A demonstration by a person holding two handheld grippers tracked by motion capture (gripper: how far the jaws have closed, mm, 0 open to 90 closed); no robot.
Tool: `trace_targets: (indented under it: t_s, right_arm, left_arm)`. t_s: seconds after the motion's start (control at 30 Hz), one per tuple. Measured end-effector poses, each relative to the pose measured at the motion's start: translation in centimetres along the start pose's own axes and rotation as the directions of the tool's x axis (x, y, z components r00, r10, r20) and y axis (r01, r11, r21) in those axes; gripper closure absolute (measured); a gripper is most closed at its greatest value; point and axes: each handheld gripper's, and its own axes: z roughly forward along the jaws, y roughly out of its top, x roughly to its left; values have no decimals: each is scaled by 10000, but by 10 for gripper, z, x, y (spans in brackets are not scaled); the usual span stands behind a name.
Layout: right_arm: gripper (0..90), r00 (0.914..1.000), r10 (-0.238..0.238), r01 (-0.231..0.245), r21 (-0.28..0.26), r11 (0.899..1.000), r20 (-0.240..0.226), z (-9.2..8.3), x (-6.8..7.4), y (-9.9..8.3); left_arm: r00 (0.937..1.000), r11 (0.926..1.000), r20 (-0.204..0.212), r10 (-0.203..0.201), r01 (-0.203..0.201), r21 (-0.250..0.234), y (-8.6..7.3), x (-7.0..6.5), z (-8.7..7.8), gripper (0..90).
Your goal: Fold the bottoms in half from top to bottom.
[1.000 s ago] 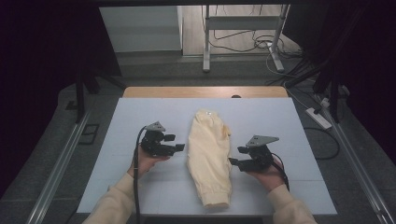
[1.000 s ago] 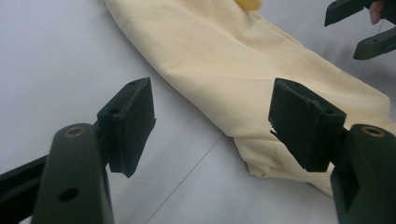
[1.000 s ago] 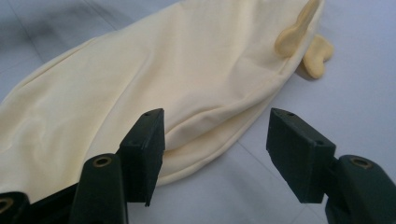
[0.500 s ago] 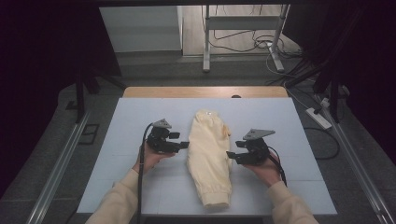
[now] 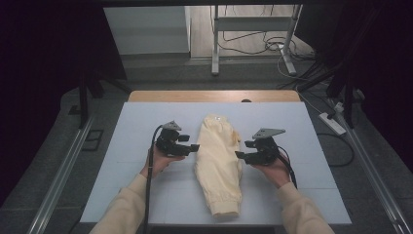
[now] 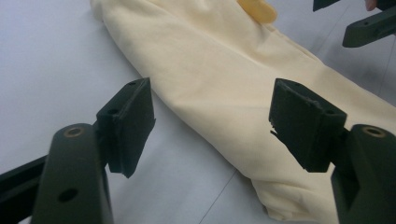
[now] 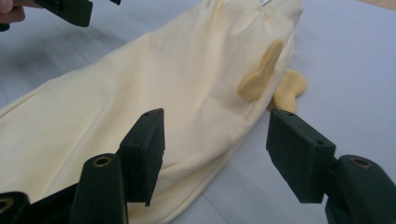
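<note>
A cream-yellow folded garment (image 5: 219,161) lies lengthwise down the middle of the white table top (image 5: 122,146), its cuffed end toward the person. My left gripper (image 5: 193,146) stands at the garment's left edge and points right at it. In the left gripper view the left gripper (image 6: 212,116) is open, with the cloth (image 6: 224,65) lying beyond the gap. My right gripper (image 5: 240,155) points left at the garment's right edge. In the right gripper view the right gripper (image 7: 215,140) is open over the cloth's edge (image 7: 140,93), near a darker yellow tab (image 7: 259,77). Neither pair of pads touches the cloth.
The wooden table edge (image 5: 214,95) shows past the white top. On the floor behind are a metal stand (image 5: 253,44) with cables, and a power strip (image 5: 332,124) lies at the right. Metal rails (image 5: 63,170) run along both sides of the table.
Both hands have slid a little up the table, away from the person, alongside the garment. The jaws stand as wide as before and the garment has not moved.
</note>
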Motion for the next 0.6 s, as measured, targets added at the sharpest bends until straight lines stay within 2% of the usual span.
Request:
trace_targets:
  t_s: [0.37,0.6]
  right_arm:
    - [373,9999,78,-78,48,10000,144,10,-8,9]
    - [372,9998,107,-110,164,9998,178,15,-13,10]
  left_arm:
    - [10000,9998,30,54,-54,187,7,7,13,303]
    - [9998,9997,153,110,-113,197,14,6,21,300]
